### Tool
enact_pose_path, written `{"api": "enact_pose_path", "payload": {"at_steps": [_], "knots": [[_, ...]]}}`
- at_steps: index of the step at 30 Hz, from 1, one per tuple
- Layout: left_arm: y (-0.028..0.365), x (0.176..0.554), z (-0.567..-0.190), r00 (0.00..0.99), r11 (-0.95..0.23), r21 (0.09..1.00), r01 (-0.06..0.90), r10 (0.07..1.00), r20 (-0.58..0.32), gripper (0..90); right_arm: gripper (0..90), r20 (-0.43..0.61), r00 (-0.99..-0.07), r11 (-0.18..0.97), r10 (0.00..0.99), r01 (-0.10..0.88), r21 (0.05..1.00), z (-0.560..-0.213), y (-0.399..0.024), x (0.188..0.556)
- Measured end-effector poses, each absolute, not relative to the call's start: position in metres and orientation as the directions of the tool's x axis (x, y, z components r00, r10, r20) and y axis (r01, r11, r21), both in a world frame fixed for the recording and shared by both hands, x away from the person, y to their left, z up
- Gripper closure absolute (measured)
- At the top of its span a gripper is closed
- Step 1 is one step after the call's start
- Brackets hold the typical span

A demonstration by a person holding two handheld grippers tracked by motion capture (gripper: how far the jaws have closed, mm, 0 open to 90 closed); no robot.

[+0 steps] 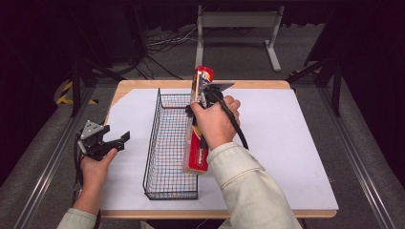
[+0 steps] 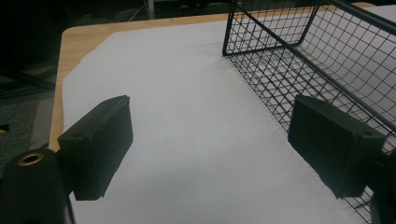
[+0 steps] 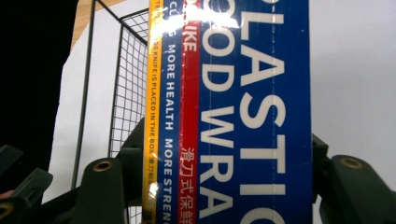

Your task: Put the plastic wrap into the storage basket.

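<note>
High view, contents listed by size. Table (image 1: 305, 191): wooden, covered by a white sheet (image 1: 282, 143), on which everything else was set. Wire basket (image 1: 167, 143): black, long and narrow, laid lengthwise left of the table's middle, open at the top, judged to be the intended receptacle. Plastic food wrap box (image 1: 197, 157): long, red on the side seen from above, blue with white lettering in the right gripper view (image 3: 252, 116); it was held off the sheet, tilted, along the basket's right wall, its near end by the basket's near right corner, presumably so that it could be carried over the rim. Right gripper (image 1: 200, 102): jaws were pinched on the box's two flanks, about mid-length, a hold likely chosen for balance. Left gripper (image 1: 117, 140): rested at the table's left edge, well apart from the box, just beside the basket in the left gripper view (image 2: 210, 154); jaws were spread, nothing between them, apparently kept in reserve.
</note>
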State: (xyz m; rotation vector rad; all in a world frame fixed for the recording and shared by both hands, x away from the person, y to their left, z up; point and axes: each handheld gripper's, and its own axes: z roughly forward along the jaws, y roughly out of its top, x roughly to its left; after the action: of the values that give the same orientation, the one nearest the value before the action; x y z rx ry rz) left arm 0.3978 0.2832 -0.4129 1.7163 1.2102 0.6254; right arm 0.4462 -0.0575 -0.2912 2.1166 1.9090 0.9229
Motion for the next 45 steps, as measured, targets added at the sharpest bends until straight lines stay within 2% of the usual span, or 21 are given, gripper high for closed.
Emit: {"api": "enact_pose_path", "payload": {"at_steps": [18,28,43,45], "knots": [[0.290,0.394,-0.414,0.373,-0.086,0.887,0.453,0.922,-0.101,14.8,40.5,0.363,-0.057,-0.136,0.930,0.864,0.485,-0.302,-0.018,0.447],[0.290,0.395,-0.412,0.374,-0.088,0.888,0.452,0.922,-0.099,14.8,40.4,0.340,-0.056,-0.122,0.939,0.869,0.480,-0.314,-0.009,0.450],[0.290,0.395,-0.413,0.369,-0.082,0.885,0.458,0.924,-0.105,14.9,40.3,0.298,-0.028,-0.105,0.954,0.900,0.422,-0.344,0.003,0.453],[0.289,0.395,-0.413,0.366,-0.102,0.886,0.453,0.927,-0.081,14.9,40.3,0.276,-0.024,-0.097,0.961,0.904,0.416,-0.347,0.005,0.452]]}}
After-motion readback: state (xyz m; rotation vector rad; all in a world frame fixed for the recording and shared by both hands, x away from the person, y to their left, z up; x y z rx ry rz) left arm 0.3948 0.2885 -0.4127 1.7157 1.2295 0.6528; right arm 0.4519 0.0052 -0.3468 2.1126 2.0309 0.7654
